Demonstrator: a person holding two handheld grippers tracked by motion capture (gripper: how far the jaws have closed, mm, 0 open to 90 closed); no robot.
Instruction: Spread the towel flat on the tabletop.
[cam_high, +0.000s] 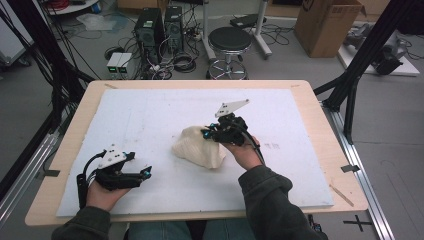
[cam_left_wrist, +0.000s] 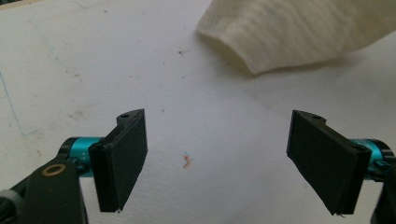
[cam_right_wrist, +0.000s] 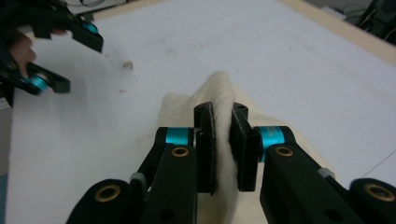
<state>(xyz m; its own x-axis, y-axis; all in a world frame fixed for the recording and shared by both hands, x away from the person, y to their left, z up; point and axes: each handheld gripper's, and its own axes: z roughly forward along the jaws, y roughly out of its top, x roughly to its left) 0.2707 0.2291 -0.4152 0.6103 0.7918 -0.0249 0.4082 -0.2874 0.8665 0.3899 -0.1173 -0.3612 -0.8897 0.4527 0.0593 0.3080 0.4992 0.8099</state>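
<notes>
A cream cloth lies bunched near the middle of the white mat. My right gripper sits on the cloth's right side, and in the right gripper view its jaws are shut on a raised fold of the cloth. My left gripper rests low at the near left of the mat, pointing right toward the cloth. In the left gripper view its jaws stand wide apart, my left gripper holds nothing, and the cloth's edge lies farther ahead.
The mat covers a wooden table. Beyond the table's far edge stand a black stool, computer towers with cables, and a cardboard box. Black frame struts rise at the table's right.
</notes>
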